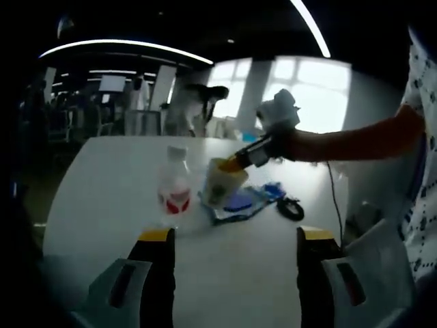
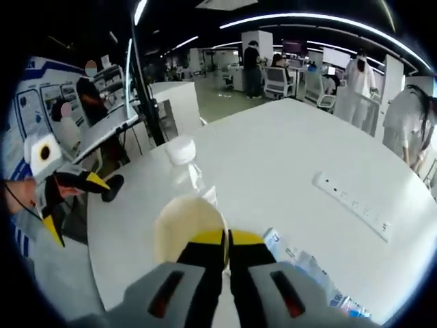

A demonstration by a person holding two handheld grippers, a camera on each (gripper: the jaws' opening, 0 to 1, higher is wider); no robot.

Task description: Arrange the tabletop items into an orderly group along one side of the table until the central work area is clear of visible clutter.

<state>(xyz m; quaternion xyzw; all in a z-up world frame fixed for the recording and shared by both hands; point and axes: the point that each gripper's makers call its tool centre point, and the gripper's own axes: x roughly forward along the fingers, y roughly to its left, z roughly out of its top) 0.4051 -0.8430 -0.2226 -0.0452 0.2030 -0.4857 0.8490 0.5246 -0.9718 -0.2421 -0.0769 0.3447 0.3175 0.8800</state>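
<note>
Cup (image 2: pixel 188 236) upright — bottle (image 2: pixel 184 167) too.

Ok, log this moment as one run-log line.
right claw: shut on paper cup rim | left claw: open, empty | water bottle: upright beside cup | blue packet: on table

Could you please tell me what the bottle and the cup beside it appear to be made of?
The bottle looks like clear, glossy plastic: the table shows through its body, under a white cap and a red label. The cup looks like matte paper or thin card, cream coloured and opaque, though plastic cannot be ruled out. The right gripper is pinching its rim.
</note>
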